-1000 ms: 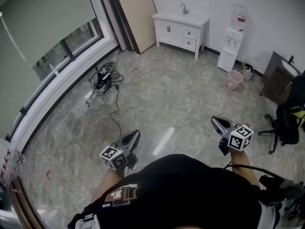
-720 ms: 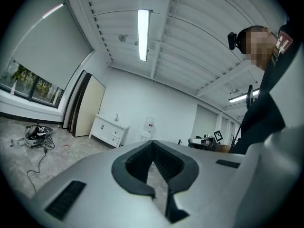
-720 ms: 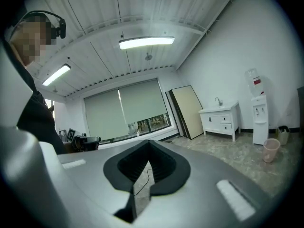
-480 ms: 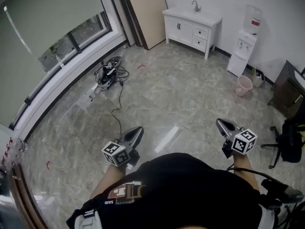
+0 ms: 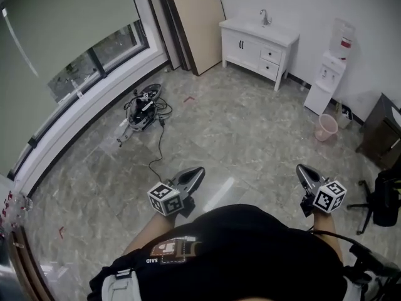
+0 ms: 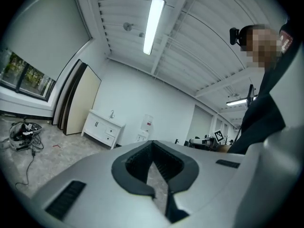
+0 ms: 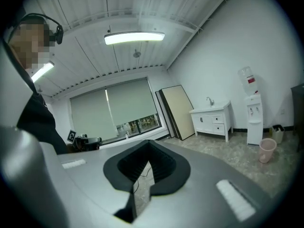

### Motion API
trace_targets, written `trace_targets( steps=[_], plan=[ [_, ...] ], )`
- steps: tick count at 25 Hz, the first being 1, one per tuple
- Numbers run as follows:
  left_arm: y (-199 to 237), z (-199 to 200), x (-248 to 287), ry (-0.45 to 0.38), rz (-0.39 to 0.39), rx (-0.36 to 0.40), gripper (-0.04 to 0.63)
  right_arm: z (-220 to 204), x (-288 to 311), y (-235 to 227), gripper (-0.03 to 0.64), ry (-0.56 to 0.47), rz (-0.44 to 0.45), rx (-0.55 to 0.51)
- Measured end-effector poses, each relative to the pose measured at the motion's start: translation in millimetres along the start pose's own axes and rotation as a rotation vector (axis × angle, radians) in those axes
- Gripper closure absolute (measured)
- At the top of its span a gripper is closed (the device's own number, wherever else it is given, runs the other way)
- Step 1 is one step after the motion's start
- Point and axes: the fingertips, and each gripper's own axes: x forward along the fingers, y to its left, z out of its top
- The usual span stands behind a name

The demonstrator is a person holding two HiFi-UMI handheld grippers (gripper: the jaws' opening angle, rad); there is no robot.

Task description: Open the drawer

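A white vanity cabinet with a sink and small drawers stands against the far wall, several steps away across the tiled floor. My left gripper is held out in front of the person's body and points toward that side of the room; its jaws are shut with nothing in them. My right gripper is held level beside it, also shut and empty. The cabinet shows small beyond the shut left gripper in the left gripper view. In the right gripper view the cabinet stands far right of the right gripper.
A water dispenser and a pink bin stand right of the cabinet. A tan board leans on the wall to its left. A tangle of cables and gear lies on the floor by the window. A dark desk and a chair are at the right.
The person has walked forward across the floor, carrying both grippers along. The cabinet sits a little larger and further right in the head view. Both grippers stay shut.
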Motion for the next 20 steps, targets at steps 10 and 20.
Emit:
trace_targets(
  steps=[10, 20],
  plan=[
    [139.9, 82.5, -1.8, 0.013, -0.005, 0.049, 0.595, 41.5, 167.4, 14.8, 0.618, -0.028, 0.016, -0.005],
    [220.2, 95.4, -4.1, 0.01, 0.093, 0.044, 0.595, 47.1, 255.9, -1.8, 0.618, 0.024, 0.062, 0.006]
  ],
)
